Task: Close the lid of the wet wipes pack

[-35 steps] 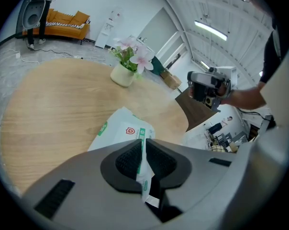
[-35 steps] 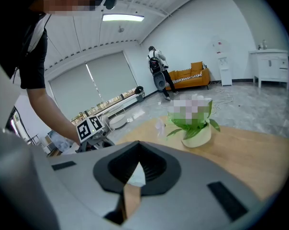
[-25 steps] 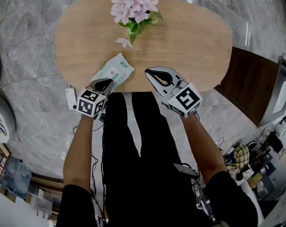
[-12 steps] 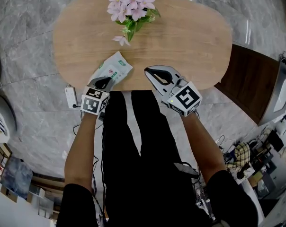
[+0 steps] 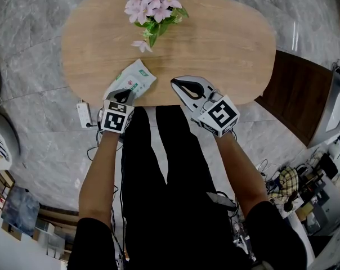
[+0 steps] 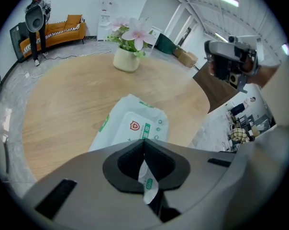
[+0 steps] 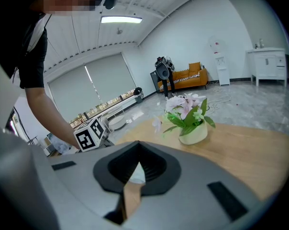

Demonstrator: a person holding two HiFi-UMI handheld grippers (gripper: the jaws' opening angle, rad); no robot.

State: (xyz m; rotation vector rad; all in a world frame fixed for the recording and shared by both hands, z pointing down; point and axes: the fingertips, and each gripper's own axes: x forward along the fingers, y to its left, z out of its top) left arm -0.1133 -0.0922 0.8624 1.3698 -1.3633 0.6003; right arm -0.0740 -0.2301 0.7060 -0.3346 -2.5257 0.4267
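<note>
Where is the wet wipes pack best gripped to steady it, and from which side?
Probably its thin end seam nearest the table edge, approached low from the person's side. The wet wipes pack lies flat with that end pointing at the left hand-held gripper, and its top flap is left clear.

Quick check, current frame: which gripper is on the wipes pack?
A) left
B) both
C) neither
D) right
A: the left gripper has its fingers shut on the near end of the pack, while the right gripper sits apart to the pack's right, fingers together on nothing.
</note>
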